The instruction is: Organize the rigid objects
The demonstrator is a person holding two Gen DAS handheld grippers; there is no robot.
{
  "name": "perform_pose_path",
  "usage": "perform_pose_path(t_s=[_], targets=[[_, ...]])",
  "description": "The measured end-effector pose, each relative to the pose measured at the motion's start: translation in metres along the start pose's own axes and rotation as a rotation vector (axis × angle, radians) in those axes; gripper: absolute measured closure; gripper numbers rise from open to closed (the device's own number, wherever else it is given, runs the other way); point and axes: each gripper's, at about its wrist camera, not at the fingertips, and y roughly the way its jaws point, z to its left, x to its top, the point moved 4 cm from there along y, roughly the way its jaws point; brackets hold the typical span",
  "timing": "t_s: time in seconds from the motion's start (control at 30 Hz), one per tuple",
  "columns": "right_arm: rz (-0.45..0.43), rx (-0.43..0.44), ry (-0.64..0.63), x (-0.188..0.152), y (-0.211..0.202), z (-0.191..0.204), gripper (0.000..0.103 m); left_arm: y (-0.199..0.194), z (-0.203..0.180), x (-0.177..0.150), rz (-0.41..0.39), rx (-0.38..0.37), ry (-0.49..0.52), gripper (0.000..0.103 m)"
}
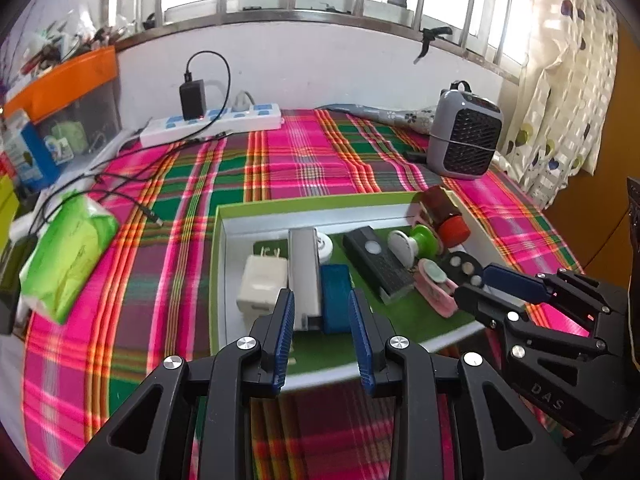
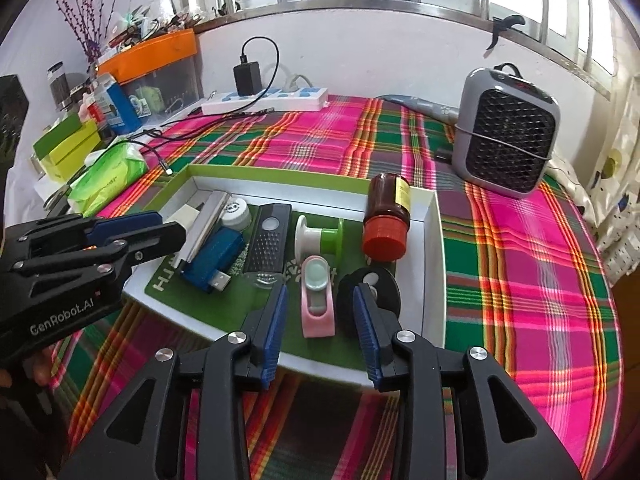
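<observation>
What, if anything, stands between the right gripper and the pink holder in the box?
Nothing visible does. The right gripper is open just in front of the pink holder, which lies on the green floor of the box. The black disc sits close beside it, behind one finger, so it could get nudged.

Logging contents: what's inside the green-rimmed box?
Green-rimmed box holds white charger, blue USB drive, black remote, spool, brown bottle, pink case, black disc. Beneath them: hidden.
</observation>
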Motion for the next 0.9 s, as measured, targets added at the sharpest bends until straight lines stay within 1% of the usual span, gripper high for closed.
perform_pose_path(t_s=[0.13, 0.2, 0.37, 0.47, 0.53, 0.67, 0.77, 0.9], targets=[[-0.017, -0.031, 0.017, -0.003, -0.011, 0.0, 0.067, -0.012, -0.004, -0.011, -0.001, 0.017, 0.0, 0.076], [-0.023, -0.033, 0.03, -0.005, -0.017, -0.001, 0.067, -0.018, -0.006, -0.018, -0.006, 0.043, 0.007, 0.076], [-0.03, -0.053, 0.047, -0.016, -0.03, 0.0, 0.067, -0.032, -0.01, -0.037, -0.009, 0.043, -0.008, 0.076], [-0.033, -0.06, 0.068, -0.023, -0.037, 0.001, 0.067, -0.038, -0.012, -0.05, 0.002, 0.063, -0.009, 0.076], [-0.025, -0.073, 0.083, -0.031, -0.042, 0.0, 0.067, -0.041, -0.015, -0.058, 0.008, 0.069, 0.0, 0.076], [0.006, -0.106, 0.089, -0.046, -0.045, 0.001, 0.067, -0.041, -0.017, -0.075, 0.039, 0.064, -0.018, 0.076], [0.017, -0.103, 0.097, -0.057, -0.047, 0.003, 0.067, -0.042, -0.018, -0.087, 0.05, 0.087, -0.013, 0.076], [0.043, -0.116, 0.115, -0.07, -0.045, 0.003, 0.067, -0.04, -0.022, -0.1, 0.07, 0.093, -0.002, 0.076]])
